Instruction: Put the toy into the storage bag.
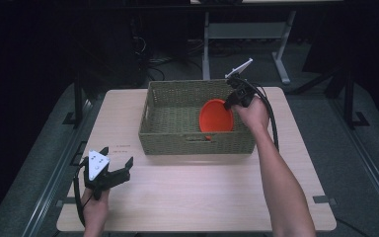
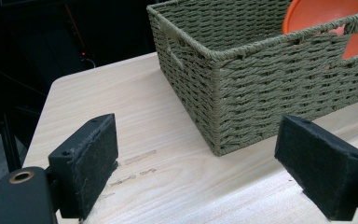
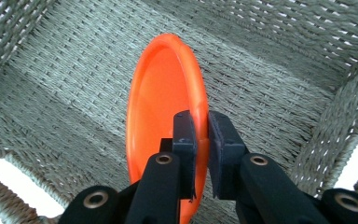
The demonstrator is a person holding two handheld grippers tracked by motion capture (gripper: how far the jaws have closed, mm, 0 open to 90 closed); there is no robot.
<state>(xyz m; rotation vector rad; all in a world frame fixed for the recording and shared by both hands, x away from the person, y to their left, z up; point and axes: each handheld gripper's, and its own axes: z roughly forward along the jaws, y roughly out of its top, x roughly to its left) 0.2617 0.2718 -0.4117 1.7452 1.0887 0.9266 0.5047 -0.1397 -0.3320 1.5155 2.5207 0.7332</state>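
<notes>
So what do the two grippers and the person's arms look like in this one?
Both grippers are black, two-jawed tools. The left gripper carries a grey three-cornered plate with small dark dots on top; its jaws end in blocky black pads with a fuzzy face and brass-coloured pivot rivets. The right gripper has a similar pale plate and a thick black cable. Both forearms are bare, with no sleeves showing.

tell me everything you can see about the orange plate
The orange plate is round, smooth and glossy, plastic by the look of it, with a raised, rolled rim. It stands on edge, tilted, inside the woven basket, toward its right end, its hollow face towards the basket's front wall. The right gripper is clamped on its rim, one pad on each face. Whether its lower edge rests on the basket floor cannot be told.
</notes>
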